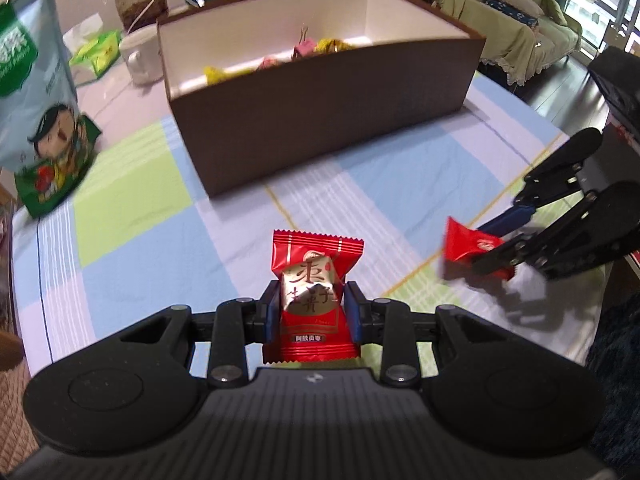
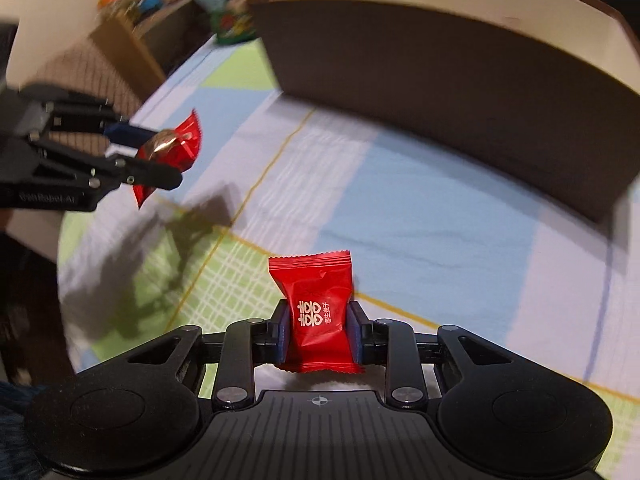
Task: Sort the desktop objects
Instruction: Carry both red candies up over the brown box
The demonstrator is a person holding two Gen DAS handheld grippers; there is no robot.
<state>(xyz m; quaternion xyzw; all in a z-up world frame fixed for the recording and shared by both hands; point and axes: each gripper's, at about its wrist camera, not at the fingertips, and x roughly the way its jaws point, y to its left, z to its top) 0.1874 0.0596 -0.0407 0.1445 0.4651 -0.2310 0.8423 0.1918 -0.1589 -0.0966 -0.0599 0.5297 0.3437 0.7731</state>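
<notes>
Two red sweets are up off the table [image 1: 132, 216], one in each pair of tongs. Left tongs [image 1: 312, 312] squeeze a red and gold sweet [image 1: 310, 280] by its fat middle, so it cannot slip. Right tongs [image 2: 319, 330] are closed the same way on a plain red sweet [image 2: 316, 312]. Both point at the brown box [image 1: 320, 120], which already has yellow and pink sweets [image 1: 304, 54] inside, so I think these go there too.

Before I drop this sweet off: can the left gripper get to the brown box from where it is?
Probably yes. The left gripper, shut on its red candy, faces the brown box across bare tablecloth. The right gripper sits off to the side.
</notes>
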